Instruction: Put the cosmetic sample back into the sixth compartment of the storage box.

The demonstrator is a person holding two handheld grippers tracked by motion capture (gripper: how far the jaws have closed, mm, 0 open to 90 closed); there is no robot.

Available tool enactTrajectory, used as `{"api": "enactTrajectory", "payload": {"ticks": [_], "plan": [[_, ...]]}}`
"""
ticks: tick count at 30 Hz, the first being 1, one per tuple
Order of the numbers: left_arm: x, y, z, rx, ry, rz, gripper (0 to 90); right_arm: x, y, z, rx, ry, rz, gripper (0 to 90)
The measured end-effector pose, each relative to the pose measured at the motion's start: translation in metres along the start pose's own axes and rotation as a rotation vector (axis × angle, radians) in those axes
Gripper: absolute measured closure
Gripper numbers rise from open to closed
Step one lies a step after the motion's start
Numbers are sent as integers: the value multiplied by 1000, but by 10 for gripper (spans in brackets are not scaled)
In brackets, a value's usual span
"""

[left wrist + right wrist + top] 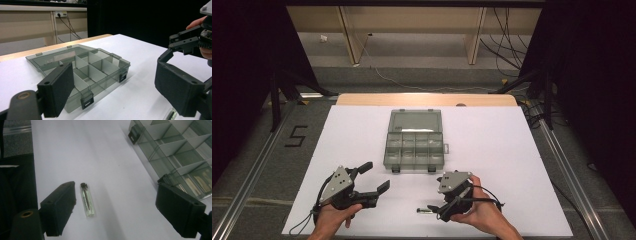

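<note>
Fingers: both grippers spread wide, holding nothing
Left gripper [374,176]: near box [414,140]
Right gripper [115,207]: over vial [87,199] lying on worktop [492,150]

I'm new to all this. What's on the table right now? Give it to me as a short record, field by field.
surface: white table
box: clear grey compartment box, lid open and lying flat behind it, its compartments look empty
small item: clear vial with a dark piece inside, lying flat on the table
left tool: left tool held in a hand, jaws open, holding nothing, aimed toward the box
right tool: right tool held in a hand, jaws open, the vial lying between them near one jaw, not gripped
</note>
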State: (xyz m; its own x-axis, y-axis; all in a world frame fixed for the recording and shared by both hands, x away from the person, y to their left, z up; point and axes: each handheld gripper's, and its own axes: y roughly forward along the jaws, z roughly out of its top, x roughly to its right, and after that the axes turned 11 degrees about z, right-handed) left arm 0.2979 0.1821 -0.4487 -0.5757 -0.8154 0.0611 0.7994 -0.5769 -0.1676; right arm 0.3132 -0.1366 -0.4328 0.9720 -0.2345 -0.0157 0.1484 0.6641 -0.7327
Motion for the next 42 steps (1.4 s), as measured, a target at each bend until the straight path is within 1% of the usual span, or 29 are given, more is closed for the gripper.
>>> {"api": "enactTrajectory", "payload": {"ticks": [1, 2, 3, 7, 8, 9, 10, 11, 12, 13, 14, 16, 17, 18, 19, 20, 21, 22, 24, 29, 32, 34, 36, 38, 39, 41, 42], "plan": [[0, 0, 0, 3, 1, -2, 156, 0, 0, 0, 0, 0, 0, 180], [0, 1, 0, 9, -2, -7, 156, 1, 2, 2, -10, -5, 10, 186], [-1, 1, 0, 8, -3, -6, 156, 1, 3, 4, -26, -3, 20, 192], [0, 1, 0, 6, 0, -7, 156, 0, 10, 9, -86, -19, 50, 203], [0, 1, 0, 5, 0, -7, 156, 1, 13, 11, -103, -31, 58, 204], [0, 0, 0, 1, 0, -2, 156, 0, 15, 11, -119, -32, 64, 206], [0, 1, 0, 7, -2, -7, 156, 0, 17, 12, -137, -41, 74, 206], [-1, 1, 0, 7, -3, -6, 156, 0, 18, 12, -142, -41, 81, 206], [-1, 1, 0, 7, -4, -6, 156, 0, 20, 13, -152, -49, 82, 206], [0, 0, 0, -4, -1, 3, 156, 0, 21, 14, -161, -51, 90, 206], [0, 0, 0, -3, -1, 2, 156, 1, 23, 14, -173, -53, 97, 206], [0, 1, 0, -3, 1, 1, 156, 2, 26, 15, -198, -57, 96, 210], [0, 1, 0, -3, 0, 1, 156, 2, 27, 15, -208, -56, 98, 216], [0, 1, 0, -2, 4, -2, 156, 2, 29, 16, -222, -55, 106, 231], [0, 1, 0, -4, 0, 0, 156, 3, 30, 16, -236, -61, 116, 243], [0, 1, 0, -4, 0, 0, 156, 3, 31, 17, -240, -67, 119, 254], [0, 1, 0, -3, 1, -1, 156, 3, 32, 17, -252, -66, 131, 263], [0, 1, 0, -3, 1, -2, 156, 3, 33, 18, -261, -58, 134, 275], [0, 1, 0, -3, 2, -2, 156, 4, 36, 19, -279, -58, 145, 300], [0, 1, 0, -2, 1, -3, 156, 3, 41, 21, -313, -66, 159, 353], [0, 1, 0, -1, 1, -4, 156, 2, 44, 21, -325, -73, 174, 389], [0, 1, 0, -1, 1, -4, 156, 2, 46, 21, -335, -69, 178, 413], [0, 1, 0, -1, 2, -3, 156, 2, 47, 21, -347, -76, 179, 446], [0, 1, 0, 0, 1, -4, 156, 2, 48, 21, -355, -64, 182, 474], [0, 1, 0, 1, 2, -4, 156, 2, 48, 21, -357, -73, 183, 488], [0, 1, 0, 0, 3, -4, 156, 2, 49, 20, -367, -63, 188, 505], [0, 1, 0, 0, -1, -4, 156, 3, 50, 20, -370, -72, 191, 520]]}}
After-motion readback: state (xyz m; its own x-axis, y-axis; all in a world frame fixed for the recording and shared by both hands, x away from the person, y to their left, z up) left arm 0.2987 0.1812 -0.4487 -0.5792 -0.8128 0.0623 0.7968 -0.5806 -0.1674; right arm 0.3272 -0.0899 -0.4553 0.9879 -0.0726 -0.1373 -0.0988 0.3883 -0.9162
